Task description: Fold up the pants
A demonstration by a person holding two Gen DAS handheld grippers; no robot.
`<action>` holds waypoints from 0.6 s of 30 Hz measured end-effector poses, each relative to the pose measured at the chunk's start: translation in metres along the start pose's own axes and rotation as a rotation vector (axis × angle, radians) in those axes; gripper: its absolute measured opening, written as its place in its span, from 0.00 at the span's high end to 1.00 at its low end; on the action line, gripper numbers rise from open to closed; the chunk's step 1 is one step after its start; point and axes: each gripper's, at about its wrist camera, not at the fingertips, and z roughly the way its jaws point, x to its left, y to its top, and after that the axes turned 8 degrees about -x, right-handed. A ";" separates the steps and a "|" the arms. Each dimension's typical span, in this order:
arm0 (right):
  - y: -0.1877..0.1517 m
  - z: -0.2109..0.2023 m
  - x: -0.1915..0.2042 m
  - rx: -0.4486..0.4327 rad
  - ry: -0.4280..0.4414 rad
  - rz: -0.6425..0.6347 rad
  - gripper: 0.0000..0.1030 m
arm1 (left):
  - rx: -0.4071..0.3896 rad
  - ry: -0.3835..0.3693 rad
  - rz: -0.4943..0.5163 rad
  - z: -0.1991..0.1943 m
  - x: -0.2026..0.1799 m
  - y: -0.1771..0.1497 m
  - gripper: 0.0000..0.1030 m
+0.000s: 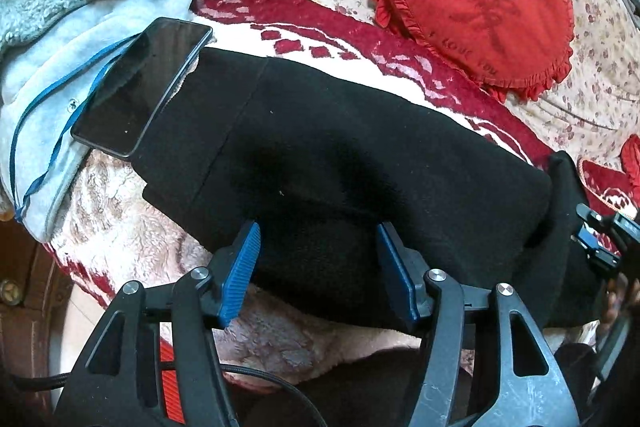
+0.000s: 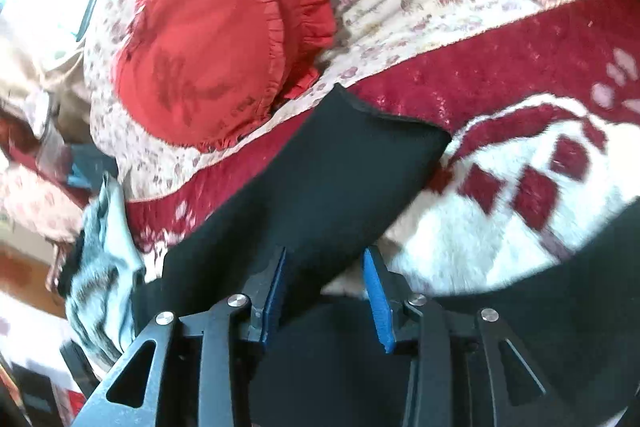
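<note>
Plainly, in the left wrist view the black pants (image 1: pixel 320 163) lie folded into a long band across the red-and-white blanket (image 1: pixel 400 67) on the bed, one end under the edge of a dark phone (image 1: pixel 140 87) that rests on a pale blue garment (image 1: pixel 60 75). The left gripper (image 1: pixel 318 267) stands open, its blue pads either side of the near edge of the pants and not pressing on the cloth. The risk here, as I judge it, is the phone: if that end of the pants is lifted or dragged for another fold, the phone may slide off with it. A pinch taken with the pads so near the edge could also catch only the top layer and pull the fold apart. At the far right edge the right gripper (image 1: pixel 600 231) shows beside the other end of the pants.

From the right wrist view, blurred by motion, the right gripper (image 2: pixel 324 279) is open with nothing clamped; the pants (image 2: pixel 320 179) run diagonally beneath it, a hemmed end pointing toward the red frilled cushion (image 2: pixel 216 59). A grab made while the picture smears may miss the hem or gather blanket (image 2: pixel 500 79) along with it.
</note>
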 end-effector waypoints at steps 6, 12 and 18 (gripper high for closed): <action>0.011 -0.001 -0.006 -0.050 0.023 0.031 0.95 | 0.001 0.007 0.003 0.000 0.000 0.001 0.42; 0.003 -0.079 0.004 -0.129 0.053 -0.092 0.95 | 0.004 -0.009 -0.014 -0.001 0.000 0.000 0.42; -0.030 -0.136 -0.030 -0.075 -0.045 -0.137 0.95 | 0.000 0.004 -0.001 -0.001 -0.003 -0.002 0.42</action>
